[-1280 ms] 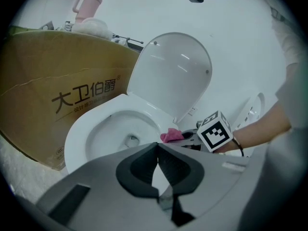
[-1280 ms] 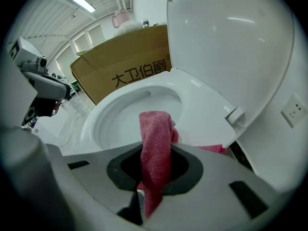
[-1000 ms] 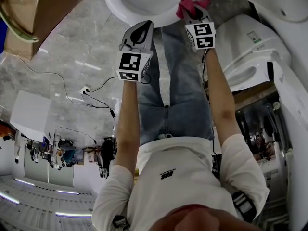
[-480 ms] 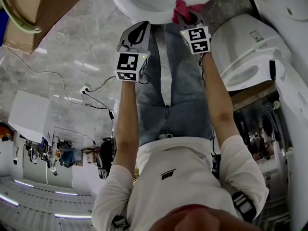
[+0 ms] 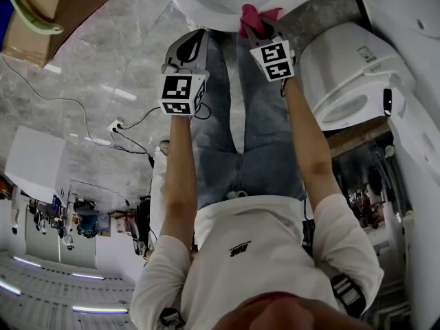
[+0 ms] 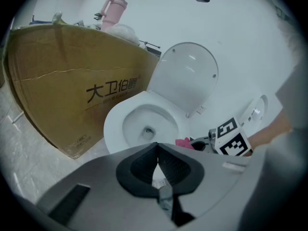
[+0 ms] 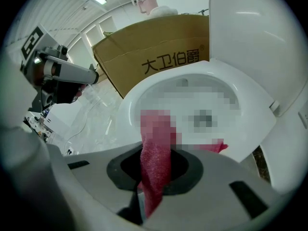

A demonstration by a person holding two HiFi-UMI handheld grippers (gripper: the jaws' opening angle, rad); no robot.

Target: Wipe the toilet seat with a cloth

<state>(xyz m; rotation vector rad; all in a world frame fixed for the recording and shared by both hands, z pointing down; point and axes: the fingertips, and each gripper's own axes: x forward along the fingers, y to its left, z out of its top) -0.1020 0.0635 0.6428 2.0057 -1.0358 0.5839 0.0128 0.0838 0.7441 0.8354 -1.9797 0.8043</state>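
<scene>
At the front rim of the white oval toilet seat (image 7: 243,97), the right tool (image 7: 156,166) is clamped on a red terry cloth (image 7: 155,163). The cloth runs up out of the dark jaw pads, and its free end lies forward onto the rim. Part of it sits under a blurred patch, so the exact contact cannot be made out. The white toilet lid (image 6: 185,78) stands raised behind the bowl.

The left tool (image 6: 158,163) is closed with nothing in it. Its black pads meet at the tips, and only a thin teardrop gap shows below them. In the head view it hangs just beside the right tool, near the seat's front edge but apart from it, above the person's blue jeans (image 5: 254,129).

A large brown cardboard box with black printed characters (image 6: 72,95) stands close against the far side of the toilet. A pink tumbler with a handle (image 6: 113,11) rises behind its top edge. A second white toilet (image 5: 344,81) stands on the person's right. The grey marbled tile floor (image 5: 103,53) carries a thin dark cable (image 5: 134,126).
</scene>
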